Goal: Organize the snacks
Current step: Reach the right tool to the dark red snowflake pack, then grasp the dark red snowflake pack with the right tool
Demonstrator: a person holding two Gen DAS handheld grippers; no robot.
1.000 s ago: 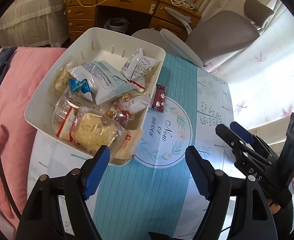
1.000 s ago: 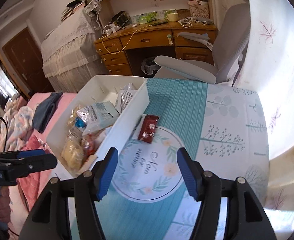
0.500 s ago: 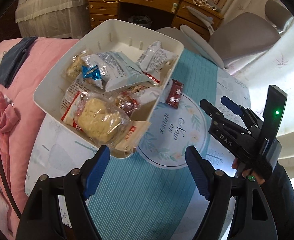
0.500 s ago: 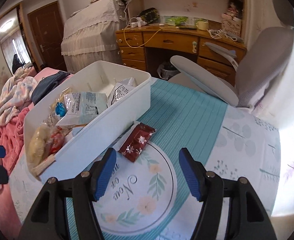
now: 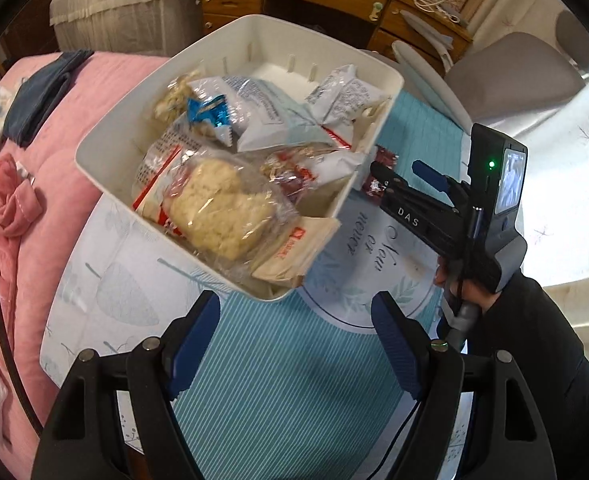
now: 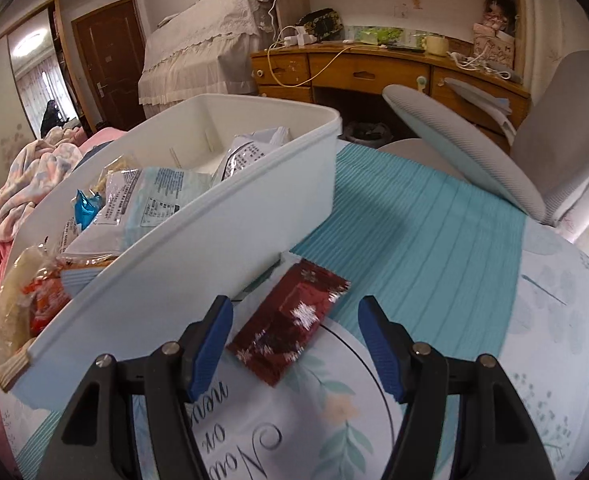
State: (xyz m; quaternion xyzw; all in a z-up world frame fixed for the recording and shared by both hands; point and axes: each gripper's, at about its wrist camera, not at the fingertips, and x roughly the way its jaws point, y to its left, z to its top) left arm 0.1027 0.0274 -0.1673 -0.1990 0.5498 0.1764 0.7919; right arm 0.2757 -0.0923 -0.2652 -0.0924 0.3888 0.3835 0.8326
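A white bin (image 5: 106,148) is seen on the tablecloth (image 5: 278,380), packed w/ snack packets: a clear bag of pale crackers (image 5: 218,208) at the near end, a pale blue-and-white packet (image 5: 262,108) mid-bin, a small blue foil wrapper (image 5: 208,114) beside it, and a white printed packet (image 5: 346,94) at the far end. A tan sachet (image 5: 294,248) is noted hanging over the near rim.

One dark red snack packet (image 6: 290,320) (snowflake print) is found outside the bin, flat on the cloth just beside the bin's long wall, approx. at the edge of the round floral motif (image 6: 334,412).

Right gripper (image 6: 294,344) is positioned low over the red packet; jaws are apart, w/ the packet lying between them, pads not pressing on it. From the left wrist view the same gripper (image 5: 398,172) is seen w/ its tips at the packet, gripped by a hand (image 5: 470,288) in a dark sleeve.

Left gripper (image 5: 294,352) is held above the striped cloth, near the bin's near corner; jaws apart, nothing between them.
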